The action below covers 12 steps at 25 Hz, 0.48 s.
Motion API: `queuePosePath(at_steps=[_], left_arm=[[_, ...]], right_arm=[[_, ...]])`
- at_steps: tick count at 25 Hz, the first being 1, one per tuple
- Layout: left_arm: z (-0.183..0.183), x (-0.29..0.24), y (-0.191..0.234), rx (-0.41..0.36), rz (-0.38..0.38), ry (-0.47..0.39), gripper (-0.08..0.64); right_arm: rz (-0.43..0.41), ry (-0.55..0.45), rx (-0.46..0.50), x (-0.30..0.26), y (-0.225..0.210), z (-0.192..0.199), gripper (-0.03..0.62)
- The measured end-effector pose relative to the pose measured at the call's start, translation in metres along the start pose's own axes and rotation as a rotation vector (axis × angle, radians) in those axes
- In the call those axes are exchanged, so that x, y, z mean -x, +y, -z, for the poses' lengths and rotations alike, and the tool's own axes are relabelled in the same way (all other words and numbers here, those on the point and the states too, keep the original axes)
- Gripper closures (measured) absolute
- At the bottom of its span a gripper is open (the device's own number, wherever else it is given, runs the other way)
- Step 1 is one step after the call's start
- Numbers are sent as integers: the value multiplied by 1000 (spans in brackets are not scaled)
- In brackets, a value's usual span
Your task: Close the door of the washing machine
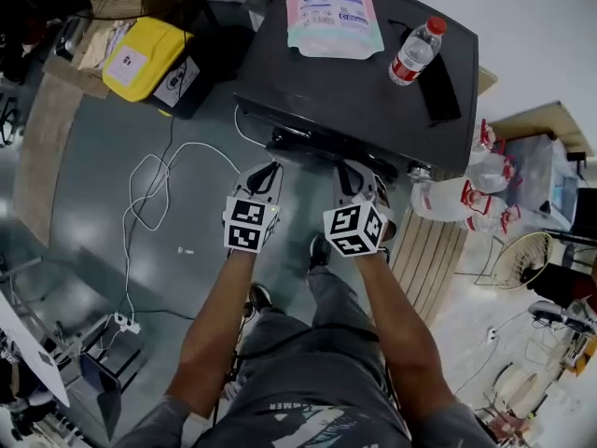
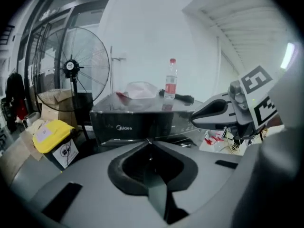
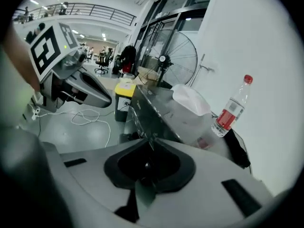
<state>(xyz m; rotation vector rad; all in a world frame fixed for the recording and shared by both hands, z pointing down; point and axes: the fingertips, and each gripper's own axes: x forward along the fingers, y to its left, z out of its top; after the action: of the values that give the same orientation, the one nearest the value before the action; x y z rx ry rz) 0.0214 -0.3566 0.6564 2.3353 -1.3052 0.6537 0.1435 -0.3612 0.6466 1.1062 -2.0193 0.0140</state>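
Open workshop hall (mezzanine railing (image 3: 85, 8), pedestal fan (image 2: 71, 65), floor cables (image 1: 149, 194))

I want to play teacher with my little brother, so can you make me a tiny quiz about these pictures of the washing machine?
1. Pick one: the cap of the bottle on the washing machine is A red, B green, C blue.
2. True or false: the bottle lies on its side.
3. Fill in: the jaws of the left gripper are ____, with nothing between them.
Key: 1 A. 2 False, it stands upright. 3 together.
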Motion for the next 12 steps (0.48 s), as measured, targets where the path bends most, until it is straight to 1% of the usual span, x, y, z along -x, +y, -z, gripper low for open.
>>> queuePosePath(at_steps=[4,7,12], left_arm=[[-38,48,6,-25,-9,-88,528],[-69,88,9,-62,-14,-155,528],[-113,158,11,-115,-16,-266,528]], right_arm=[[-10,-98,-95,38,-8,-39,548],[-19,-178,-139,73,-13,-75,554],[-57,-299,-230,133,-16,-124,562]])
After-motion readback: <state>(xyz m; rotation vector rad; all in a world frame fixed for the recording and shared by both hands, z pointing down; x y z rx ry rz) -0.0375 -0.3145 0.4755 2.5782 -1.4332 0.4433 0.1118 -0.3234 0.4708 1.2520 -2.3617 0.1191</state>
